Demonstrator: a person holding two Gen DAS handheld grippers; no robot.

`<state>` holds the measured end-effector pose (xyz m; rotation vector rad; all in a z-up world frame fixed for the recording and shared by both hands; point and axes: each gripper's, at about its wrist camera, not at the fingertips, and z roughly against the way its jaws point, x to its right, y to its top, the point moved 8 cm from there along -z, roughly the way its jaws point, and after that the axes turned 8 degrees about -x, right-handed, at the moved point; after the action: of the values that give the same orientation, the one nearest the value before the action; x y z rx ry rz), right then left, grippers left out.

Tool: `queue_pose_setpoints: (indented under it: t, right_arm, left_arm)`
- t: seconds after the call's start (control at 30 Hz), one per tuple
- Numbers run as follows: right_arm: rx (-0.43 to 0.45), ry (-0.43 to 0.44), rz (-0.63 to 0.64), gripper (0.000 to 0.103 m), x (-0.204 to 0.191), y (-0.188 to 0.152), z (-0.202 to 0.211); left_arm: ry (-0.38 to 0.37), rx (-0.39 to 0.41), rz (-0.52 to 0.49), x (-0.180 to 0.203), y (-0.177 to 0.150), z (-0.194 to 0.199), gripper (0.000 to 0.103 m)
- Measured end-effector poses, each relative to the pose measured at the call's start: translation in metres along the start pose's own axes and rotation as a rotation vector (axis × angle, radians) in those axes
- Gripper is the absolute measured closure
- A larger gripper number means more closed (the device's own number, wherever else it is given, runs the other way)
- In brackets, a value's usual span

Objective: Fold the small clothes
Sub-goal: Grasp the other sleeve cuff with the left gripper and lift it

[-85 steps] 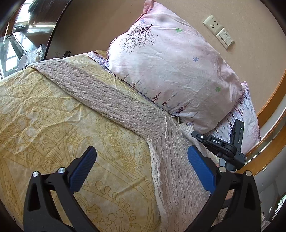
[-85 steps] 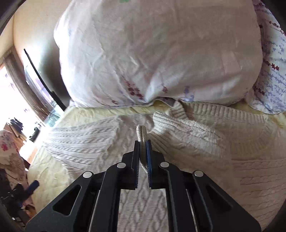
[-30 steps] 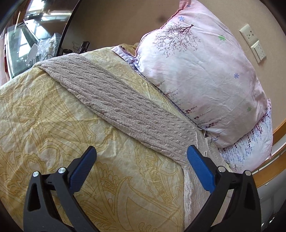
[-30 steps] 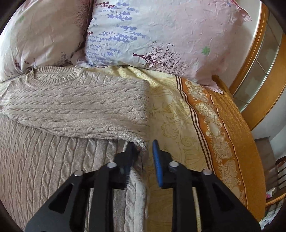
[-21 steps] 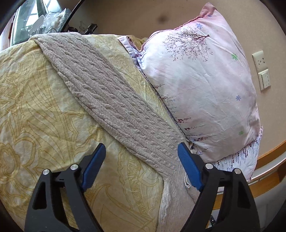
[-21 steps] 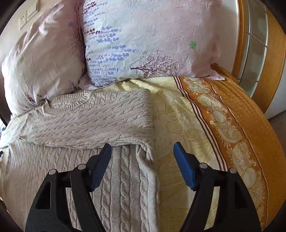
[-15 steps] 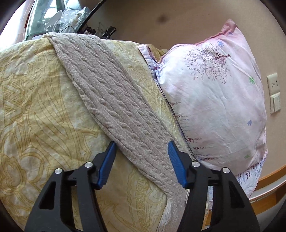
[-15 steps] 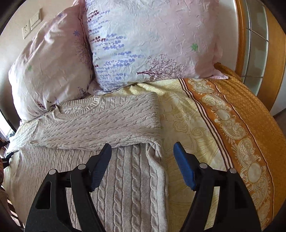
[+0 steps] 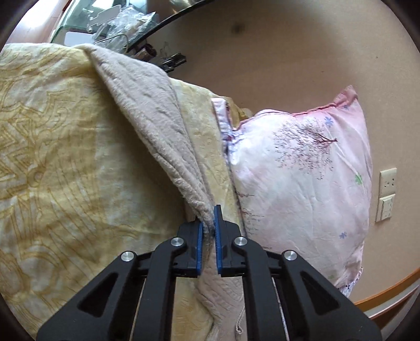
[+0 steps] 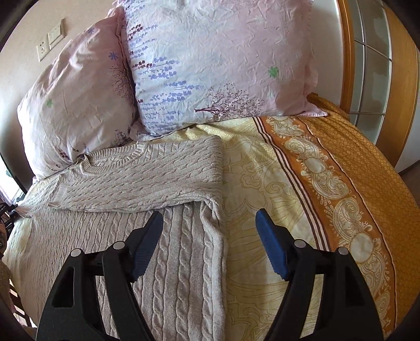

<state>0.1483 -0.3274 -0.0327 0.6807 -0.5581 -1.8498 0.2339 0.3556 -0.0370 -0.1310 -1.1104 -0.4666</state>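
Observation:
A beige cable-knit sweater [image 10: 162, 236] lies flat on the bed with its collar toward the pillows. Its right sleeve [image 10: 147, 181] is folded across the chest. In the left wrist view the other sleeve [image 9: 155, 126] stretches away over the bedspread, and my left gripper [image 9: 208, 220] is shut on it, pinching a raised ridge of knit. My right gripper [image 10: 208, 236] is open and empty, hovering above the sweater's right edge, just below the folded sleeve.
Two pink floral pillows [image 10: 210, 57] lean against the wall behind the sweater. A yellow patterned bedspread [image 10: 265, 188] with an orange border [image 10: 349, 199] covers the bed. A glass-topped table with clutter [image 9: 115, 18] stands beyond the bed's far edge. A wooden headboard frame [image 10: 380, 65] stands at the right.
My left gripper has moved down onto the outstretched sleeve and shut on it. My right gripper let go of the folded sleeve, opened wide and pulled back a little.

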Motion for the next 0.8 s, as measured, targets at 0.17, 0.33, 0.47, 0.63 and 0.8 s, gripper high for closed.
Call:
queue_pose_setpoints:
  t: [0.17,0.33,0.47,0.63,0.8]
  right_arm:
    - [-0.002,0.003,-0.006,0.028,0.005,-0.001,0.000]
    - [-0.003,0.004,-0.009,0.028,0.005,-0.004,0.000]
    - [-0.010,0.011,-0.014,0.028,0.004,-0.009,0.000]
    - [-0.025,0.018,-0.009,0.028,0.001,-0.016,-0.003]
    - [-0.024,0.017,-0.017,0.028,0.003,-0.018,-0.002]
  left_arm:
    - [-0.173,-0.073,-0.118,0.072,-0.045,-0.013,0.096]
    - [-0.327,-0.222,-0.223,0.138,-0.123,-0.046,0.096]
    - [-0.348,-0.352,-0.291,0.158,-0.193,-0.084,0.096]
    - [-0.151,-0.531,-0.268,0.114,-0.258,-0.145,0.093]
    - [-0.132,-0.504,-0.147,0.088,-0.244,-0.141,0.070]
